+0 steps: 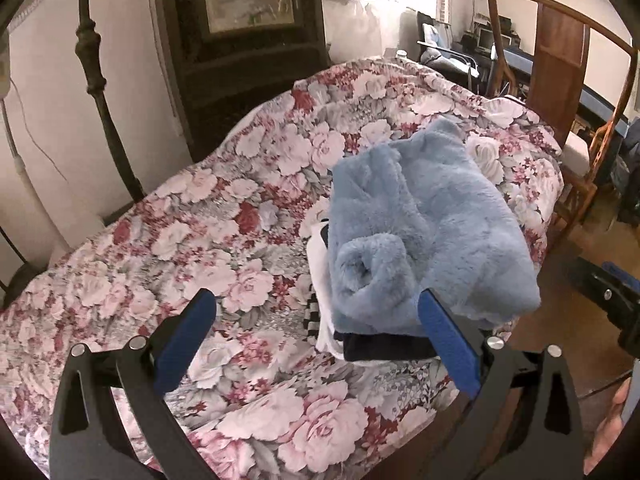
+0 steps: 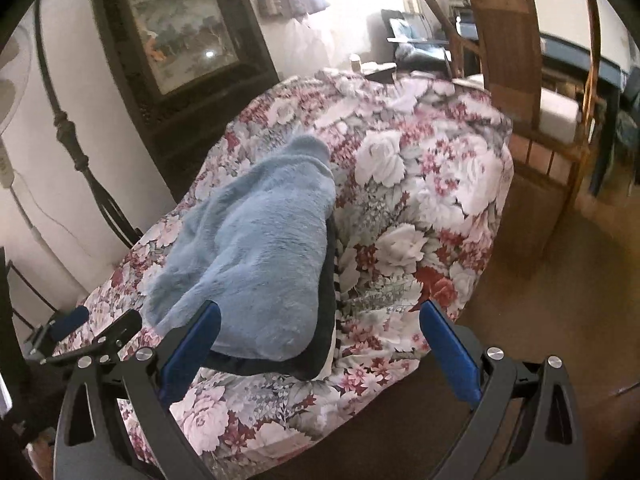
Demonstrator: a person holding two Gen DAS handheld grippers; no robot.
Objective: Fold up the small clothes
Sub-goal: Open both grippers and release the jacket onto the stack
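A fluffy light-blue garment [image 1: 424, 228] lies folded on top of a small pile, with a dark garment [image 1: 384, 350], a white one and a black-and-white striped one [image 1: 311, 316] under it, on the floral bedspread [image 1: 200, 232]. My left gripper [image 1: 316, 312] is open and empty, held just in front of the pile. The blue garment also shows in the right wrist view [image 2: 256, 264]. My right gripper [image 2: 320, 320] is open and empty near the pile's near edge. The left gripper [image 2: 96, 328] shows at the lower left of the right wrist view.
The bed has a dark metal headboard post [image 1: 96, 76] at the left. A dark cabinet with a painting [image 1: 244, 4] stands behind. A wooden chair [image 1: 560, 92] stands at the right by the bed's edge. Wooden floor [image 2: 552, 300] lies right of the bed.
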